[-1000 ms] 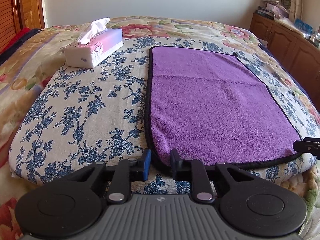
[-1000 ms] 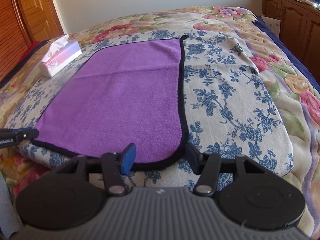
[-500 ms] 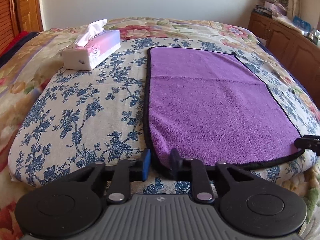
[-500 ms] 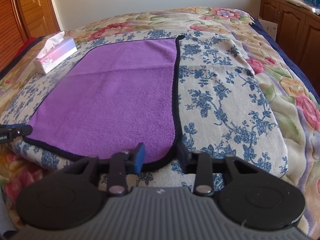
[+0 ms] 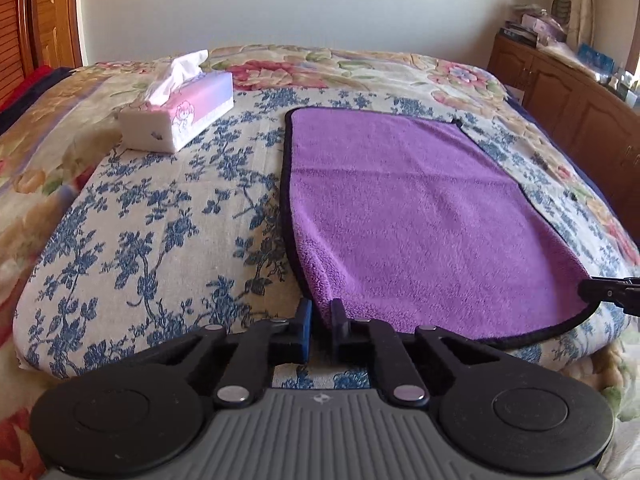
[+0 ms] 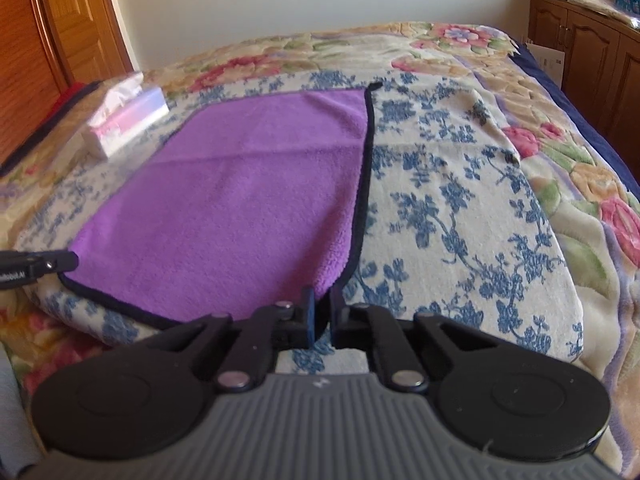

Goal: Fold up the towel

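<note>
- Pinching the near corners of a purple towel (image 5: 416, 216), both grippers angle downward at the front edge of a blue-flowered cloth (image 5: 160, 232) spread over the bed.
- The left gripper (image 5: 320, 322) has just been closing; its jaws now clench the towel's near left corner, black hem between the pads.
- The right gripper (image 6: 320, 312) has likewise just been closing and is clamped on the near right corner, where the hem curves in between its fingers.
- In the left wrist view the right gripper's tip shows as a dark bar at the towel's far near-side corner; the right wrist view shows the left gripper's tip the same way.
- The towel lies flat and unfolded on the blue-flowered cloth, plush purple pile edged all round in black binding, with a faint crease across its far part.
- A tissue box (image 5: 180, 112) stands on the blue-flowered cloth, well apart from the towel, off its far left corner.
- A wooden cabinet (image 5: 580, 108) stands beyond the cloth's right side.
</note>
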`<action>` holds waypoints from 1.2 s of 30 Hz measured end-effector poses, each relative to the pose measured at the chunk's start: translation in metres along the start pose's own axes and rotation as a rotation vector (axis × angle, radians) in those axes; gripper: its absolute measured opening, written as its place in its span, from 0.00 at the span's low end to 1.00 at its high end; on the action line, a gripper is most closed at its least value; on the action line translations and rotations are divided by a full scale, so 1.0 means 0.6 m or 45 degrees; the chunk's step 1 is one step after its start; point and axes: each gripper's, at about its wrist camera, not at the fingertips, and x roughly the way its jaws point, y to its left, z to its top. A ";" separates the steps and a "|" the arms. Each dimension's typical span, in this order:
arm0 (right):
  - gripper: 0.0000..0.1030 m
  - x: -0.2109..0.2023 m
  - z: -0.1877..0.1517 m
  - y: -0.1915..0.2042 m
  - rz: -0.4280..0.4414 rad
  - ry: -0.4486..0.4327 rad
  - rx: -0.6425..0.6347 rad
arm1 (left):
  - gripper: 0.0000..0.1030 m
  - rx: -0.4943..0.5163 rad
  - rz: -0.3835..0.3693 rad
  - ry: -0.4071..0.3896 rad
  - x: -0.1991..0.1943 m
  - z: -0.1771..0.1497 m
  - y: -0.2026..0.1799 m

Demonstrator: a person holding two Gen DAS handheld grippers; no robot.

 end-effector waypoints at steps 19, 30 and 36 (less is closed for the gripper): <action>0.07 -0.001 0.083 -0.002 0.096 -0.149 -0.022 | 0.09 0.016 -0.043 -0.068 -0.017 0.073 -0.012; 0.07 0.019 0.129 -0.016 0.123 -0.196 0.015 | 0.08 0.007 -0.041 -0.108 -0.008 0.130 -0.012; 0.07 0.034 0.144 -0.018 0.130 -0.210 0.011 | 0.08 0.032 -0.030 -0.126 0.001 0.157 -0.013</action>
